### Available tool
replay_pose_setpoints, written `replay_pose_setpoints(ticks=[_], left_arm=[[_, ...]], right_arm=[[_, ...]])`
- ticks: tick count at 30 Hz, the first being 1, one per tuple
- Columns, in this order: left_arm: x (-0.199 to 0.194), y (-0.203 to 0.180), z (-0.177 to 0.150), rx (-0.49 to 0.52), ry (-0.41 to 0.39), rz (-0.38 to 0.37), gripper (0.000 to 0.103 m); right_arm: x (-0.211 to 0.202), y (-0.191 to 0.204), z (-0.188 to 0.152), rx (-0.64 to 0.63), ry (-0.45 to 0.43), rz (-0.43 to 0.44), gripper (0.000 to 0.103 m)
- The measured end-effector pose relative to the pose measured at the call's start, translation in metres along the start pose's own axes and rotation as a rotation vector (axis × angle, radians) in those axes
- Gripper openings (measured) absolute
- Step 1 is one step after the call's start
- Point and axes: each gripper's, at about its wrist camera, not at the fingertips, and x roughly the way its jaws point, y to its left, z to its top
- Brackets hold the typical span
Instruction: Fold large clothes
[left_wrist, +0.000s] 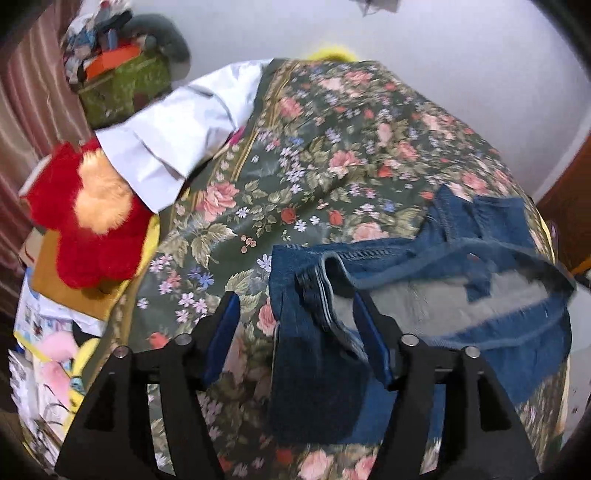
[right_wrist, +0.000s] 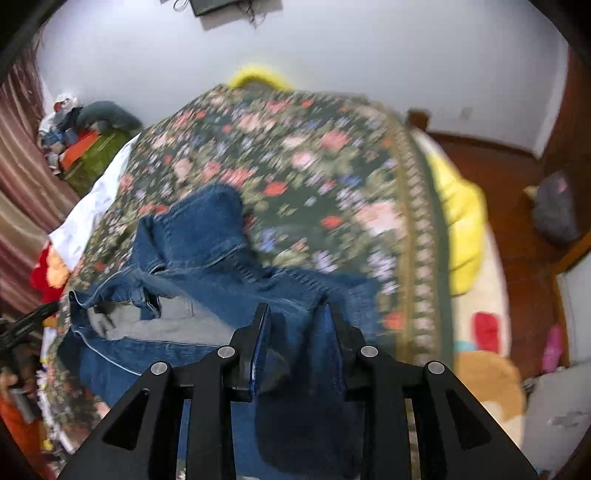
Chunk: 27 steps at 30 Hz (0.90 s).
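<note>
Left gripper (left_wrist: 295, 314) jaws spread wide around the jeans (left_wrist: 424, 295) waistband; right gripper (right_wrist: 293, 325) pinches the denim, above the flowered bedspread (left_wrist: 314, 147).

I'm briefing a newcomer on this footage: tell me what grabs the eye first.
The blue jeans lie rumpled at the near edge of the floral bedspread, grey lining showing at the open waist. Beyond them, a red plush toy sits at the bed's left side beside a white shirt.
</note>
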Motion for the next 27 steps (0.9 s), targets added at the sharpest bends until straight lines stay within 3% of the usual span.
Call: replay_pose_setpoints(ticks=[5, 12, 19, 22, 27], left_arm=[[-0.022, -0.026, -0.019, 0.092, -0.008, -0.017, 0.073], [-0.002, -0.073, -0.056, 0.131, 0.091, -0.104, 0.073], [0.034, -0.108, -0.073, 0.147, 0.141, -0.108, 0.073], [0.047, -0.116, -0.072, 0.144, 0.143, -0.106, 0.073], [0.071, -0.124, -0.063, 0.168, 0.147, -0.08, 0.073]], right_arm=[[-0.034, -0.001, -0.009, 0.02, -0.001, 0.065, 0.025], [-0.039, 0.054, -0.065, -0.22, 0.038, 0.081, 0.025], [0.018, 0.1, -0.11, -0.317, 0.143, 0.104, 0.025], [0.035, 0.112, -0.11, -0.326, 0.107, 0.065, 0.025], [0.065, 0.118, -0.088, -0.271, 0.125, 0.111, 0.026]])
